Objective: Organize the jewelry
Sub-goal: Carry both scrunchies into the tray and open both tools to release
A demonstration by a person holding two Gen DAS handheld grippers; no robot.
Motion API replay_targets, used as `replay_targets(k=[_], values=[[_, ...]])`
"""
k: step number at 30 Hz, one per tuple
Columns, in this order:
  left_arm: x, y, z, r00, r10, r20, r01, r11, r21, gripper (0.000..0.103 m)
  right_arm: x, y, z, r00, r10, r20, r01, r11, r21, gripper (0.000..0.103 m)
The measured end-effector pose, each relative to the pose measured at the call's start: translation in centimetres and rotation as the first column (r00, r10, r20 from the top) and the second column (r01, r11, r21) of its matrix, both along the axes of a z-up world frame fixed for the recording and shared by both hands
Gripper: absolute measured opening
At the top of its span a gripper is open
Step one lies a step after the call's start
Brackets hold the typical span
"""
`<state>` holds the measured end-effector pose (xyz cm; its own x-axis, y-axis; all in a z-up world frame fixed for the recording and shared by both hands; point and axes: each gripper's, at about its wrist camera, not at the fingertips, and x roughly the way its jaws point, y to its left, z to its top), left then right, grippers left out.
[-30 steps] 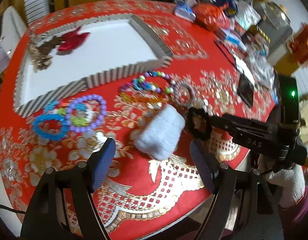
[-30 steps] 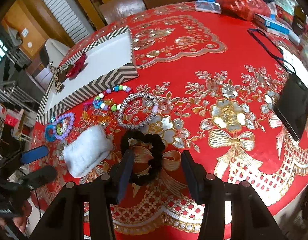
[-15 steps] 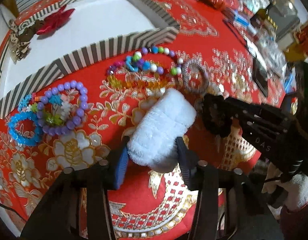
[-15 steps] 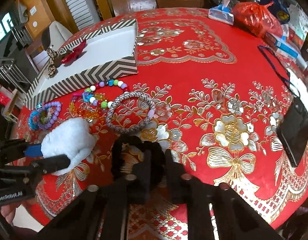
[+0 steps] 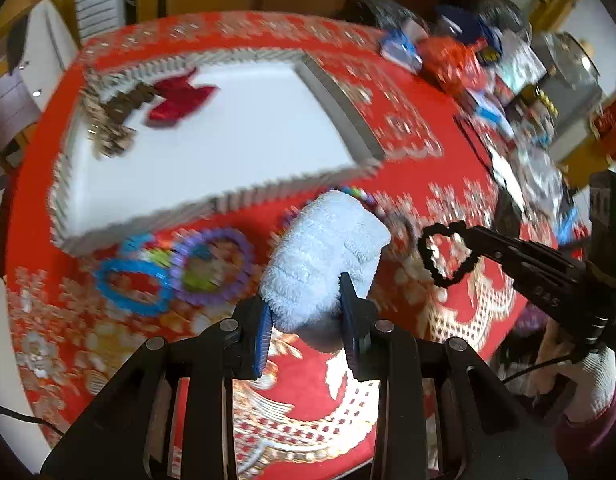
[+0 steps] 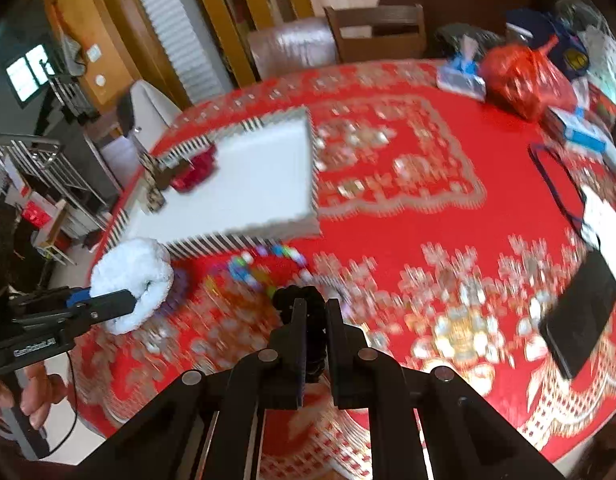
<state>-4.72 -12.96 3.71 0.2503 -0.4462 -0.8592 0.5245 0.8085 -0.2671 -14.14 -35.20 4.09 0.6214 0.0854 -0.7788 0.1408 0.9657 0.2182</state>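
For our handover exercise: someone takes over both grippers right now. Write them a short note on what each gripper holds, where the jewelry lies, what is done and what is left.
Left gripper: shut on the white fluffy band, lifted off the cloth.
Right gripper: shut on the black scrunchie, also in the air.
Box: open, behind the loose pieces; a red bow and a brown patterned bow lie in its far left corner.
On the red cloth in front of the box: blue bracelet, purple bracelet, multicolour beads.
Done: two bows boxed. Left: put both held pieces in the box, then the remaining bracelets.
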Motion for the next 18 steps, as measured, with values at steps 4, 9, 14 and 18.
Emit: replay_targets(k=[4, 9, 14, 18], values=[[1.8, 2.1, 1.0, 0.998, 0.067, 0.020, -0.067, 0.998, -0.006, 0.028, 2.3, 1.2, 1.7, 0.998, 0.050, 0.029, -0.049, 0.999, -0.014, 0.008], [4.2, 4.5, 1.7, 0.987, 0.154, 0.046, -0.154, 0.988, -0.001, 0.028, 5.9, 2.9, 2.9, 0.992, 0.117, 0.049, -0.115, 0.993, -0.033, 0.008], [6.7, 6.3, 1.5, 0.969, 0.244, 0.046, -0.245, 0.969, 0.011, 0.028, 10.2, 4.4, 2.8, 0.983, 0.182, 0.036, -0.181, 0.983, -0.038, 0.008], [8.8, 7.3, 1.1, 0.951, 0.304, 0.046, -0.306, 0.952, 0.025, 0.028, 13.9, 5.4, 2.0, 0.973, 0.229, 0.011, -0.228, 0.973, -0.023, 0.008]])
